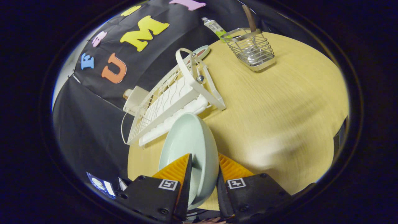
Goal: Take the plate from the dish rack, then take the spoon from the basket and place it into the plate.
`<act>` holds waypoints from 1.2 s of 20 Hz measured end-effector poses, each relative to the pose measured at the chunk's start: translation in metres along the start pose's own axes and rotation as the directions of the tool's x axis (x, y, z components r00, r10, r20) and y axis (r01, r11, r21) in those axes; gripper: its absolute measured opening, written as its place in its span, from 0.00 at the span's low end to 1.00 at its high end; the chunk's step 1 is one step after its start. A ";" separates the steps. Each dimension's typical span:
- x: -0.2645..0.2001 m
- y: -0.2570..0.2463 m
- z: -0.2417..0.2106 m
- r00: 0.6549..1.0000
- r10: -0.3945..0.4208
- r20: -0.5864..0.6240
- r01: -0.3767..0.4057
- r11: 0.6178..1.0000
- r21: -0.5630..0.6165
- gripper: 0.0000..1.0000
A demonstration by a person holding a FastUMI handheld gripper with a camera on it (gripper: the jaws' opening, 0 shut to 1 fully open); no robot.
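We carry the plate clear of the rack, ready to set it down.

Gripper view: the gripper (203,174) has both fingers pinching the pale plate (189,146) by its rim, edge-on, just beside the dish rack (174,96). We should level it and lower it gently onto the bare table (279,118), near the basket (252,49) holding the spoon (248,18).
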State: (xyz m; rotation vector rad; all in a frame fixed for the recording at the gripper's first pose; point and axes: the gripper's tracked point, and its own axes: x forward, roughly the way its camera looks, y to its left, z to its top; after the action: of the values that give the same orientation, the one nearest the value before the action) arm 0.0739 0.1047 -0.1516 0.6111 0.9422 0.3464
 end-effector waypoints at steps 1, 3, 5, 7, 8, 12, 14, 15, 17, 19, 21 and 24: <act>0.000 -0.002 0.001 1.000 -0.018 0.006 0.018 1.000 -0.014 0.45; -0.001 -0.005 0.001 0.999 -0.034 0.013 0.034 0.999 -0.017 0.51; -0.003 -0.004 0.002 0.999 -0.028 0.027 0.029 1.000 -0.011 0.55; -0.009 -0.003 0.005 0.998 -0.024 0.056 0.025 0.999 -0.026 0.60; -0.014 -0.002 0.007 0.997 -0.018 0.079 0.022 0.998 -0.051 0.61; -0.044 -0.013 0.035 0.953 -0.070 0.295 0.140 0.965 -0.221 0.80; -0.071 -0.024 0.055 0.892 -0.113 0.439 0.262 0.919 -0.296 0.87; -0.087 -0.026 0.065 0.852 -0.118 0.510 0.317 0.892 -0.323 0.93; -0.110 -0.031 0.092 0.768 -0.111 0.630 0.404 0.848 -0.343 0.97; -0.126 -0.041 0.117 0.715 -0.110 0.690 0.454 0.825 -0.338 0.97; -0.133 -0.051 0.146 0.679 -0.105 0.727 0.474 0.819 -0.324 0.97; -0.130 -0.070 0.187 0.672 -0.112 0.732 0.475 0.824 -0.310 0.97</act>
State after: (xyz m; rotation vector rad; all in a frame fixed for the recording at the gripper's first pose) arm 0.1589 -0.0810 -0.0289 0.0713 0.1849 0.0166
